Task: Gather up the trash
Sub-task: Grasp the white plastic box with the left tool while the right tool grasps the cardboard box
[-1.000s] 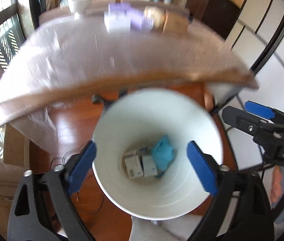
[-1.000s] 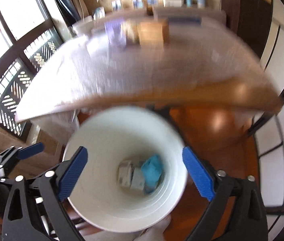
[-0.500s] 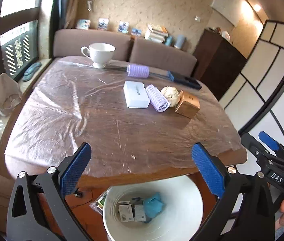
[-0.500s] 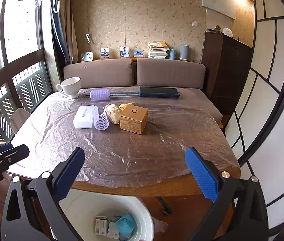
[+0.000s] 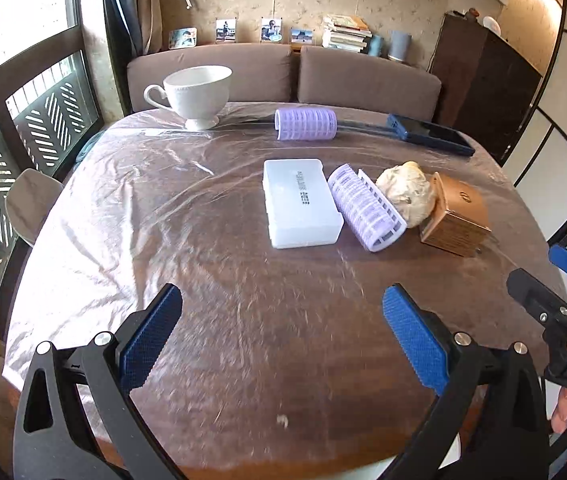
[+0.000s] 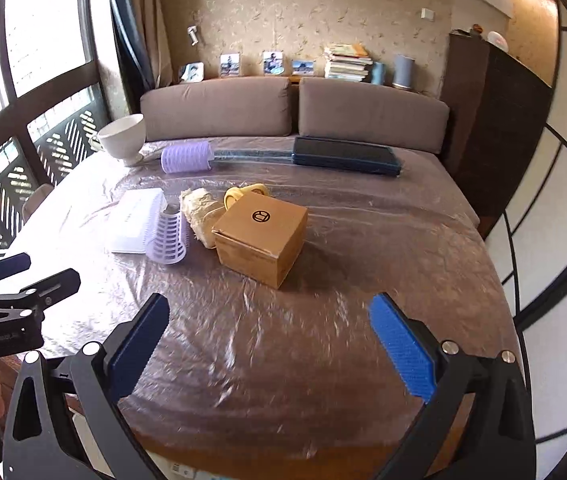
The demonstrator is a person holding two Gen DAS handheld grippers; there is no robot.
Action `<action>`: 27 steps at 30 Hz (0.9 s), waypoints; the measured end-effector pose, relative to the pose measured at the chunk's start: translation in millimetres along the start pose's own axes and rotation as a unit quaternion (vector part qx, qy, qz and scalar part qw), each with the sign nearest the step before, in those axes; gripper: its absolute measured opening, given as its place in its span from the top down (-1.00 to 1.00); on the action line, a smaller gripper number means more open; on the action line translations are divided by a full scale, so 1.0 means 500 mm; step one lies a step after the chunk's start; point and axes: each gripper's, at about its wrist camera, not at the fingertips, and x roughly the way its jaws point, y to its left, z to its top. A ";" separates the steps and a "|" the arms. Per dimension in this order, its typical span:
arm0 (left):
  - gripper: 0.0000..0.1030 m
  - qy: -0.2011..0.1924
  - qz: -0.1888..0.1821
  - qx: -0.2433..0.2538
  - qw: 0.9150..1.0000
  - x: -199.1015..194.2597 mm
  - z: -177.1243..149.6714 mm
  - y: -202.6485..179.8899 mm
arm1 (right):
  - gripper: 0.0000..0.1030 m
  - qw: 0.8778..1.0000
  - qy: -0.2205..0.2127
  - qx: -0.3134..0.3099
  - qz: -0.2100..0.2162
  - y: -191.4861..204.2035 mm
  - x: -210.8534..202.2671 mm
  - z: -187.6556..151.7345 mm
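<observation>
Your left gripper (image 5: 283,336) and right gripper (image 6: 269,344) both gape wide, empty, over the near table (image 5: 223,280) edge. Crumpled paper wad (image 5: 405,194) sits at 1 o'clock from the left gripper, touching the brown box (image 5: 457,220) and the hair roller (image 5: 367,208).

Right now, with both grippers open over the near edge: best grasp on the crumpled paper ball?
Take the crumpled paper ball from above, fingers closing front-to-back across its bulging middle. A purple roller lies close on its left and the brown box presses in on its right, so a sideways pinch looks blocked. The right gripper seems nearer; the left gripper faces the white case.
</observation>
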 end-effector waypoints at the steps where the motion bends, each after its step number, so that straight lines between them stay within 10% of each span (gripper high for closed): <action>1: -0.97 0.003 0.001 0.003 1.000 0.015 0.006 -0.005 | -0.92 1.000 0.005 -0.007 0.005 -0.002 0.016 0.006; 11: -0.97 0.039 0.038 0.045 0.997 0.135 0.060 -0.026 | -0.92 0.998 0.048 -0.034 0.013 -0.001 0.146 0.048; 27: -0.96 0.038 0.000 0.046 0.998 0.197 0.123 -0.001 | -0.92 0.997 0.068 -0.026 0.006 0.023 0.231 0.087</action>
